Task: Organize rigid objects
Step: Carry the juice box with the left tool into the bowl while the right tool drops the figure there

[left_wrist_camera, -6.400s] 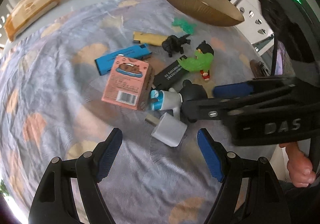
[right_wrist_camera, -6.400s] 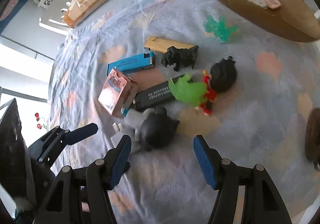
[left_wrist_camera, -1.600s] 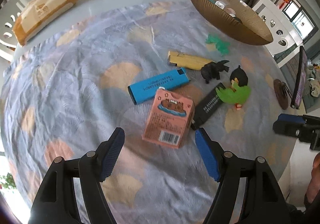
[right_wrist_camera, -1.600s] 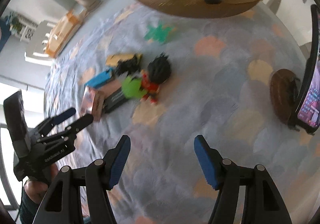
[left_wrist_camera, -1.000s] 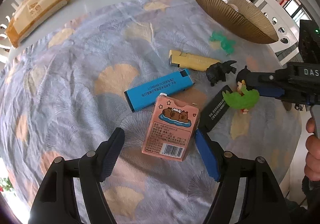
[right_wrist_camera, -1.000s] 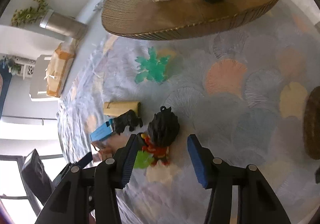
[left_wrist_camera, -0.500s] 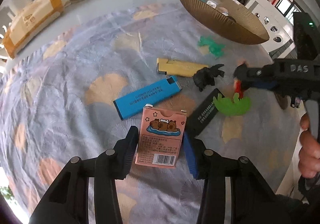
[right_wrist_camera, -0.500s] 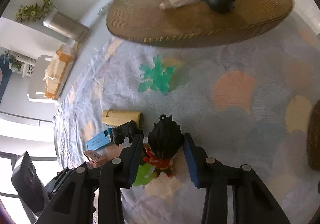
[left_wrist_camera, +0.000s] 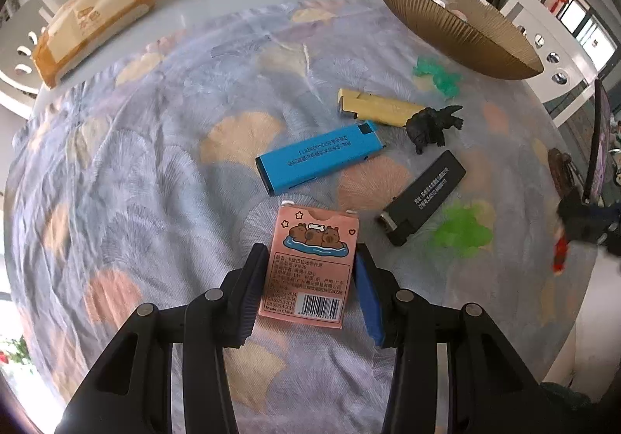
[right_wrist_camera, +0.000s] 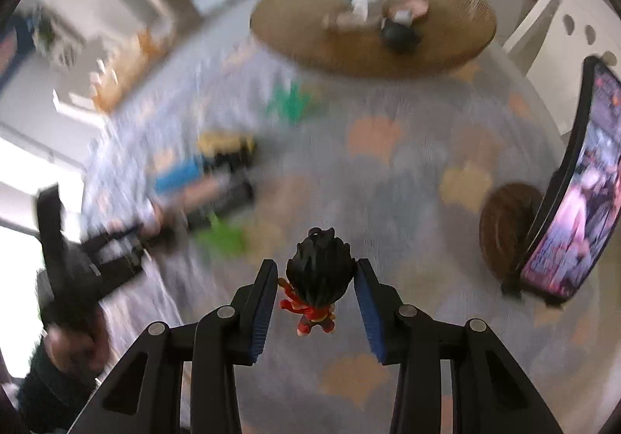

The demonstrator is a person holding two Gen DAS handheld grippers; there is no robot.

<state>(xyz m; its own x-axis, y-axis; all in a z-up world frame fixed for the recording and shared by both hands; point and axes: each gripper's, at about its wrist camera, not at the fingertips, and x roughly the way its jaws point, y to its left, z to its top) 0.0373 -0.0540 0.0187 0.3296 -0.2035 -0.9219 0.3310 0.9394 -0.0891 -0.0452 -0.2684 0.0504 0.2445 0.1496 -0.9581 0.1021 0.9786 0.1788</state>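
At lower centre the left claw (left_wrist_camera: 308, 284) pinches the pink carton (left_wrist_camera: 308, 265) on the patterned surface (left_wrist_camera: 136, 170), the right claw (right_wrist_camera: 316, 300) pinches a black-haired figurine (right_wrist_camera: 318, 284); both should lift straight, grips firm, toward the woven bowl (left_wrist_camera: 454, 26) at upper right.

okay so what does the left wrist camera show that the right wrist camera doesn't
Only the left wrist view shows the left gripper shut on the pink capybara-print carton, plus a sharp look at the black rhino figurine.

Only the right wrist view shows the right gripper shut on the black-haired red-suited figurine, the items inside the woven brown bowl, and the curved screen face-on.

Both show the bowl, the blue rectangular lighter, the yellow lighter, the black lighter, the two green toys and the floral cloth.
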